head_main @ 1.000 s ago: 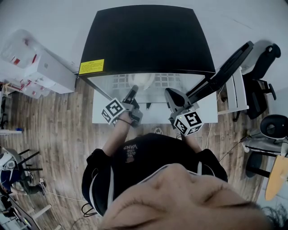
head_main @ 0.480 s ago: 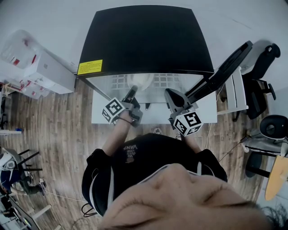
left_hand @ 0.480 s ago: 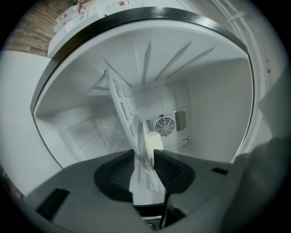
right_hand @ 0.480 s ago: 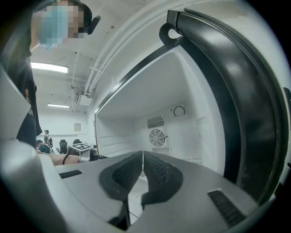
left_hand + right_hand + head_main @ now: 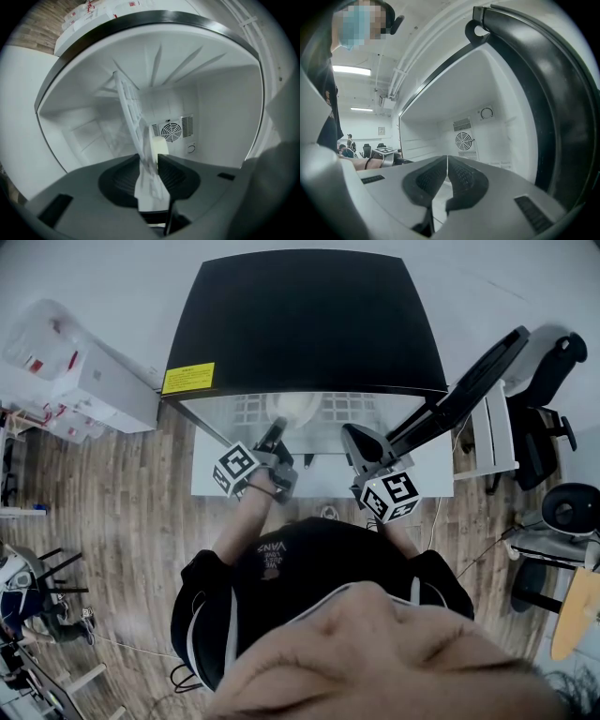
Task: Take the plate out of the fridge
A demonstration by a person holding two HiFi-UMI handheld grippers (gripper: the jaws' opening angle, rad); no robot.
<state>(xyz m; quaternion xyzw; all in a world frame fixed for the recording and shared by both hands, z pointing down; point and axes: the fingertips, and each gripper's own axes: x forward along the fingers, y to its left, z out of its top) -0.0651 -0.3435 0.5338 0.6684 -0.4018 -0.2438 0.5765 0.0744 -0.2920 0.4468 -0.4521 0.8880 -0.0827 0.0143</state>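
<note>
Plate [image 5: 149, 183] lies inside the fridge [image 5: 300, 324], edge-on and straight ahead of your left gripper [image 5: 150, 161], whose jaws have just been closing and now pinch its near rim. Your right gripper [image 5: 447, 161], jaws together and empty, is farther off. Draw it straight back toward you.

A white round plate [image 5: 296, 409] lies flat on the white slatted shelf [image 5: 349, 407] inside the open black-topped fridge [image 5: 300, 324] — near the front edge, left of middle. Its near rim sits between the jaws of the left gripper [image 5: 278, 430], which have just been closing — pads pressed against it on both sides.
</note>
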